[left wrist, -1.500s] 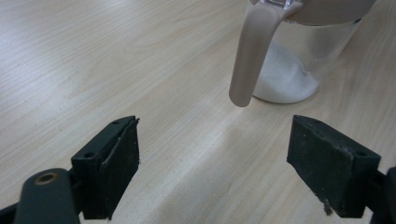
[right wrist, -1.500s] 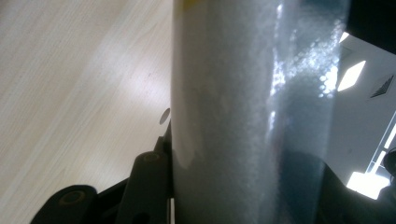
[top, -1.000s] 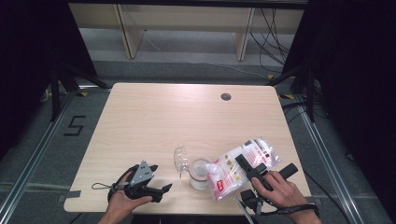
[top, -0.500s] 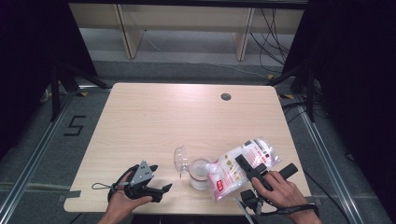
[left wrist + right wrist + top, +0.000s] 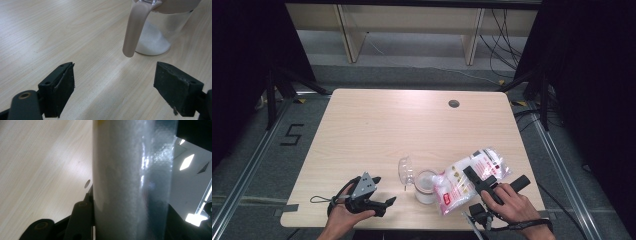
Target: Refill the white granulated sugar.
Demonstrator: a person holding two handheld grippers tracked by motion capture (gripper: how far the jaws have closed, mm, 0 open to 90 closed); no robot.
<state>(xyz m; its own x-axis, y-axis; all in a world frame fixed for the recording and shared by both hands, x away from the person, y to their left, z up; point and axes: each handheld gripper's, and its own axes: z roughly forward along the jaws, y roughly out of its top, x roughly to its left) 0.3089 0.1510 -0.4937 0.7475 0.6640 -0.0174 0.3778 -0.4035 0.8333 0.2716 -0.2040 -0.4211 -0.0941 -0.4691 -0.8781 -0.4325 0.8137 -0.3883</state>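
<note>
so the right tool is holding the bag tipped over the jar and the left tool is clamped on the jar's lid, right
Not quite. The right tool does hold the bag tipped over the jar, but the left tool is open with nothing between its jaws, short of the jar's hinged lid. The left gripper view shows it.

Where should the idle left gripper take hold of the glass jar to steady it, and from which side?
Probably low on the jar's round glass wall, coming level from its left, where the open left gripper already faces it. Its hinged lid hangs open on that side higher up, and the bag held by the right gripper covers the other side, so staying low avoids both.
</note>
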